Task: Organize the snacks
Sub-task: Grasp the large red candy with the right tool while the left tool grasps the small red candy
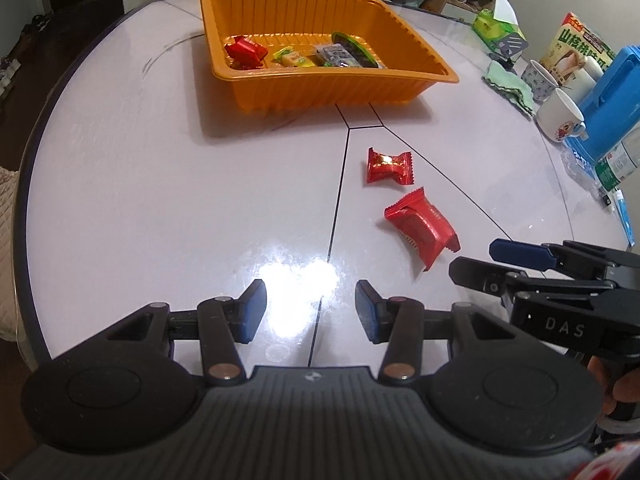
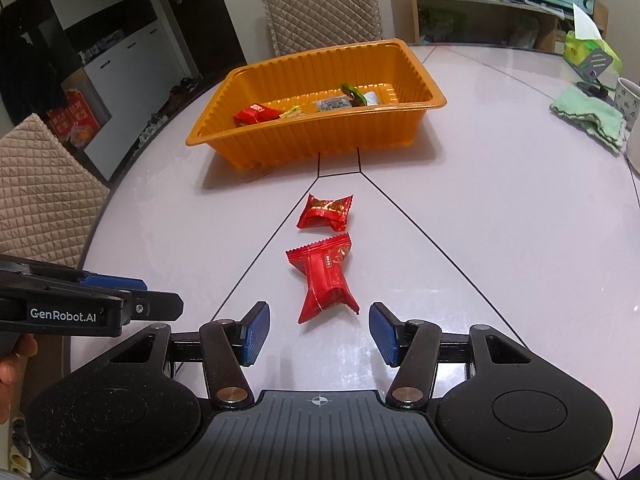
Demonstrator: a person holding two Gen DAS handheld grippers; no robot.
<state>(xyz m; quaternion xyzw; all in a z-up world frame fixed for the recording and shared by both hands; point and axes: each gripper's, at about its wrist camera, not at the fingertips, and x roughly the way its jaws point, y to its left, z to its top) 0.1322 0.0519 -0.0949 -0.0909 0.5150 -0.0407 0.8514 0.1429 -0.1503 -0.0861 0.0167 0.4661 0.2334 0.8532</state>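
The ribbed tray (image 2: 320, 136) is orange, with vertical ridges along its walls. Inside lie a red wrapper (image 2: 256, 114), a yellow-green wrapper (image 1: 294, 57) and a dark packet with a green rim (image 1: 354, 49). On the pale, glossy tabletop (image 1: 160, 184), crossed by thin black lines, the far candy (image 2: 326, 212) and near candy (image 2: 326, 276) are shiny red with small gold print. Each hand-held gripper is black with blue pads (image 2: 256, 330). At far right, a folded cloth (image 2: 590, 114) is light green.
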